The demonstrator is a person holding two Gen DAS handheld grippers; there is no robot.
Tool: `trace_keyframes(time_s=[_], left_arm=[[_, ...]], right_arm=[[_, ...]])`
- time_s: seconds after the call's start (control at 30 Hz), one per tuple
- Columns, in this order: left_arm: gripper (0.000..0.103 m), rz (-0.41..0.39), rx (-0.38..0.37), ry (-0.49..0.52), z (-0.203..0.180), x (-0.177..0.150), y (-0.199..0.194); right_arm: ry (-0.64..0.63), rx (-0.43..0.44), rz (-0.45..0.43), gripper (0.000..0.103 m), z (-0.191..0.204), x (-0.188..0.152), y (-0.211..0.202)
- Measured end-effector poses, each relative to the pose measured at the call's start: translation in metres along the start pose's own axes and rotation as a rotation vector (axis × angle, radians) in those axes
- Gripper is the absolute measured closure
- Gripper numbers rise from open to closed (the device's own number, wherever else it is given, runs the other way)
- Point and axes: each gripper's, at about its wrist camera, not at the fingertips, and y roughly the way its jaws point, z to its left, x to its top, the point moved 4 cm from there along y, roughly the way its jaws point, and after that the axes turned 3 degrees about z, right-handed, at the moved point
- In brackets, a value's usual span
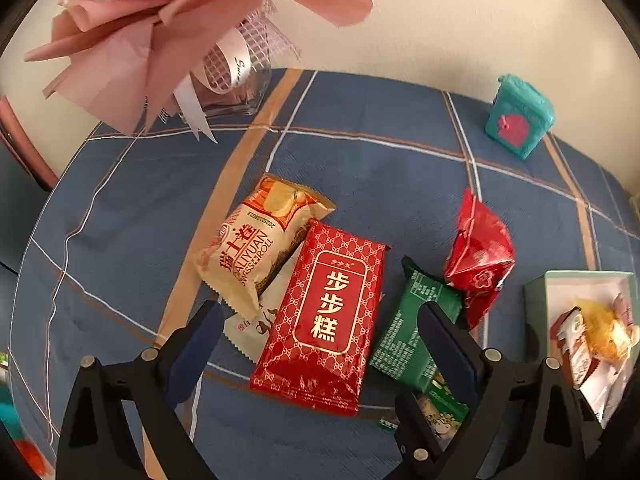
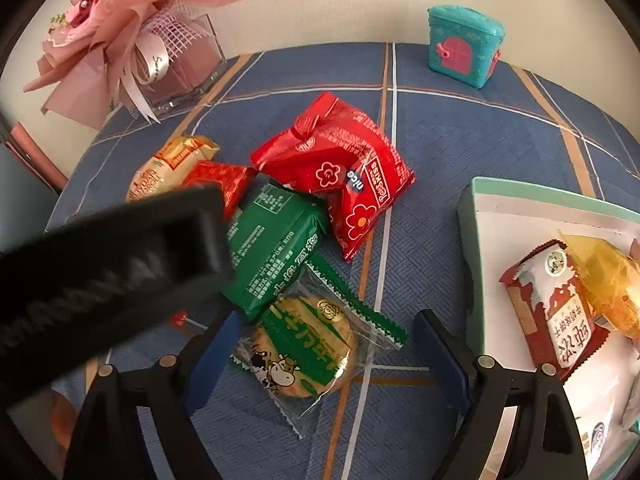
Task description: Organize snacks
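Note:
A flat red packet with gold characters [image 1: 324,312] lies on the blue checked cloth between the wide-apart fingers of my left gripper [image 1: 320,328], which is open and not pressing it. Beside it lie a cream Swiss-roll packet [image 1: 256,244], a green packet [image 1: 412,328] and a puffy red packet [image 1: 480,256]. My right gripper [image 2: 324,348] is open around a clear round-biscuit packet with a cow picture [image 2: 308,348]. The green packet [image 2: 272,244] and puffy red packet [image 2: 344,172] lie just beyond it. The left gripper's black body [image 2: 108,264] crosses the left of the right wrist view.
A pale green box [image 2: 472,216] with several snacks inside sits at the right. A pink bouquet in a glass vase [image 2: 132,40] stands at the back left, a teal toy house [image 2: 464,44] at the back right. The table's edge curves along the left.

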Motion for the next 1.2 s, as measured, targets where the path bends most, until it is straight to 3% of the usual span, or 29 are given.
trace_keyframes(time_s=[0.07,0.3,0.37,0.6,0.73,1.2], left_arm=[[0.014,0.009,0.002,0.003,0.001,0.000,0.005],[0.018,0.028,0.000,0.014,0.003,0.001,0.020],[0.029,0.025,0.000,0.021,0.003,0.000,0.019],[0.042,0.039,0.043,0.047,-0.002,-0.005,0.024],[0.052,0.039,0.023,0.021,0.001,-0.006,0.020],[0.056,0.048,-0.046,-0.080,0.004,-0.019,-0.007]], right_arm=[[-0.010,-0.010,0.000,0.013,0.001,0.002,0.002],[-0.045,-0.047,0.012,0.021,0.003,0.001,0.005],[-0.049,-0.059,0.013,0.025,0.001,0.000,0.005],[-0.048,-0.061,0.019,0.038,-0.010,-0.007,-0.005],[-0.038,-0.065,0.023,0.045,-0.015,-0.009,-0.008],[-0.017,-0.015,0.030,0.046,-0.023,-0.022,-0.035]])
